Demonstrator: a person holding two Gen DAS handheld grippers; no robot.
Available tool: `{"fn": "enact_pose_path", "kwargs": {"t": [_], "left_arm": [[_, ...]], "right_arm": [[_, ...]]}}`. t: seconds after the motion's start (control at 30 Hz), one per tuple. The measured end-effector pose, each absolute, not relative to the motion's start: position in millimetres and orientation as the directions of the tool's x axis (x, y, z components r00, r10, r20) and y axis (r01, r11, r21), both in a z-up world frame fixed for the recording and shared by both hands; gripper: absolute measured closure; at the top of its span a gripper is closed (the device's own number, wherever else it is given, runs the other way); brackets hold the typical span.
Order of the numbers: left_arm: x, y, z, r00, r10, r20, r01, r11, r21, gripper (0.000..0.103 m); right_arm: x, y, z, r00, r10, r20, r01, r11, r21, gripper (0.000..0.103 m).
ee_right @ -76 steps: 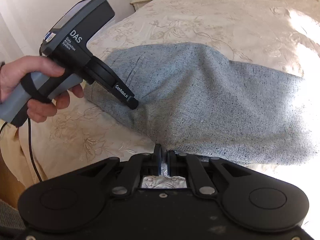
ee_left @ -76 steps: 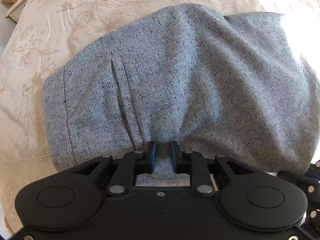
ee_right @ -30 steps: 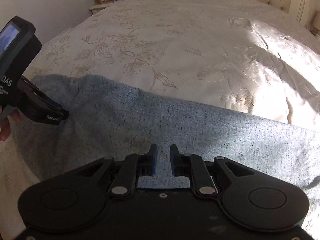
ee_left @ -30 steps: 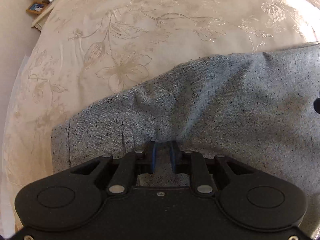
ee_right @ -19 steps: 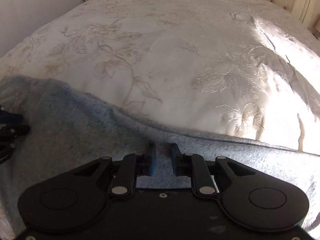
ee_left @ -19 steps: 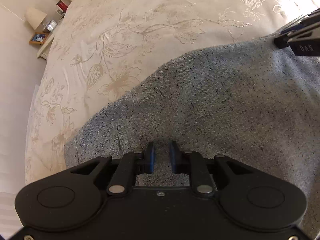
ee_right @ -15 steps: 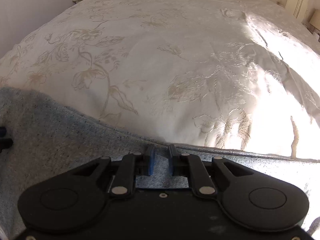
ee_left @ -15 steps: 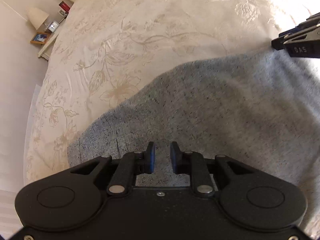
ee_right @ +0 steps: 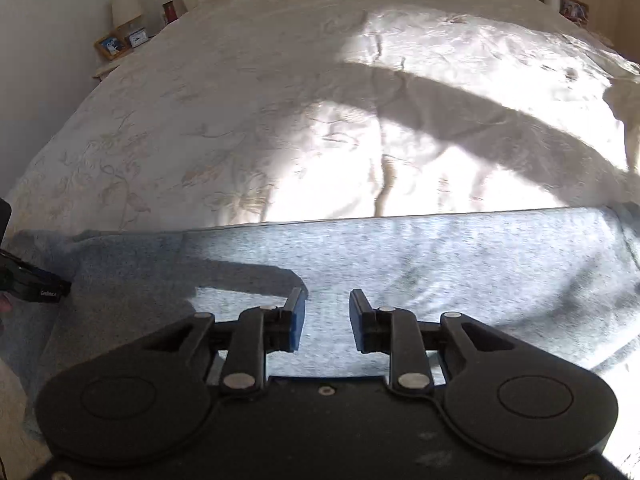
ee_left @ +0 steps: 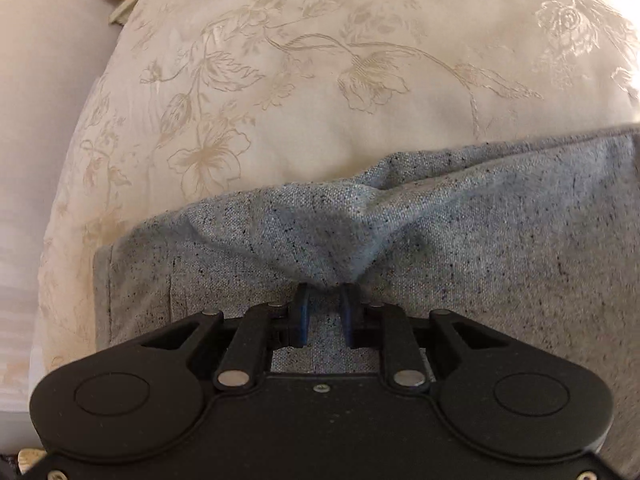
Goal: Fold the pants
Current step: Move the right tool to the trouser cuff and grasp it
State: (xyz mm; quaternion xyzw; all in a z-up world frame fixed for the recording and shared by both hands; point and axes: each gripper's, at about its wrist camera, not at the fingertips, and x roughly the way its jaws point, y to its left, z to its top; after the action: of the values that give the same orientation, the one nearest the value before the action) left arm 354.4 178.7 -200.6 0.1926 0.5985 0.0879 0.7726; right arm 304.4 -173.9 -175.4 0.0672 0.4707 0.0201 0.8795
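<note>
Grey pants [ee_left: 460, 240] lie in a long band across the near edge of a cream floral bedspread [ee_left: 320, 60], already doubled over on themselves, to judge by the layered hem at the left; the left gripper [ee_left: 325, 294] has its blue fingers [ee_left: 302, 312] pressed in under a raised ridge of cloth, a narrow gap showing between them, though whether they truly pinch the fabric or merely nudge it cannot be told from this low angle; the right gripper [ee_right: 326, 316] hovers over the sunlit stretch of the pants with its fingers apart and nothing between them; the fold in hand looks freshly laid, the right side let go; the next move likely calls for freeing the left side, smoothing the ridge, then taking one end to fold the band shorter.
</note>
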Motion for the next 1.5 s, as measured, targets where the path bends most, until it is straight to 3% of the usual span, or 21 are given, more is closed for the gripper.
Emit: {"fn": "enact_pose_path", "kwargs": {"t": [0.17, 0.4, 0.63, 0.83, 0.9, 0.93, 1.17, 1.2, 1.3, 1.33, 1.5], "left_arm": [[330, 147, -168, 0.319, 0.429, -0.845, 0.019, 0.889, 0.458, 0.075], [270, 63, -145, 0.389, 0.281, -0.877, 0.21, 0.9, 0.382, 0.074], [233, -2, -145, 0.316, 0.139, -0.939, 0.333, 0.91, 0.247, 0.074], [230, -21, -139, 0.27, 0.111, -0.956, 0.314, 0.929, 0.196, 0.074], [231, -25, -136, 0.267, 0.115, -0.957, 0.307, 0.931, 0.197, 0.074], [232, -27, -135, 0.269, 0.114, -0.956, 0.306, 0.931, 0.197, 0.074], [246, -58, -130, 0.263, 0.072, -0.962, 0.331, 0.93, 0.16, 0.075], [248, -64, -131, 0.263, 0.075, -0.962, 0.337, 0.927, 0.165, 0.075], [252, -76, -133, 0.263, 0.075, -0.962, 0.341, 0.926, 0.166, 0.075], [252, -78, -135, 0.257, 0.075, -0.964, 0.34, 0.926, 0.163, 0.075], [250, -83, -143, 0.219, 0.093, -0.971, 0.336, 0.927, 0.165, 0.075]], "right_arm": [[271, -294, -162, 0.59, -0.039, -0.806, 0.18, 0.98, 0.084, 0.072], [248, -440, -164, 0.529, -0.188, -0.828, 0.452, 0.888, 0.087, 0.07], [245, -503, -181, 0.514, -0.126, -0.849, 0.596, 0.763, 0.248, 0.068], [258, -504, -205, 0.447, -0.07, -0.892, 0.621, 0.742, 0.253, 0.067], [258, -501, -204, 0.472, -0.071, -0.879, 0.603, 0.754, 0.263, 0.075], [259, -500, -203, 0.484, -0.074, -0.872, 0.589, 0.765, 0.262, 0.096], [241, -500, -187, 0.488, -0.085, -0.869, 0.563, 0.792, 0.238, 0.099], [240, -503, -194, 0.468, -0.074, -0.881, 0.564, 0.792, 0.233, 0.098], [227, -515, -197, 0.504, -0.029, -0.863, 0.597, 0.734, 0.324, 0.076], [219, -519, -195, 0.532, -0.011, -0.847, 0.613, 0.695, 0.377, 0.064], [201, -518, -198, 0.52, 0.048, -0.853, 0.628, 0.655, 0.42, 0.061]]}}
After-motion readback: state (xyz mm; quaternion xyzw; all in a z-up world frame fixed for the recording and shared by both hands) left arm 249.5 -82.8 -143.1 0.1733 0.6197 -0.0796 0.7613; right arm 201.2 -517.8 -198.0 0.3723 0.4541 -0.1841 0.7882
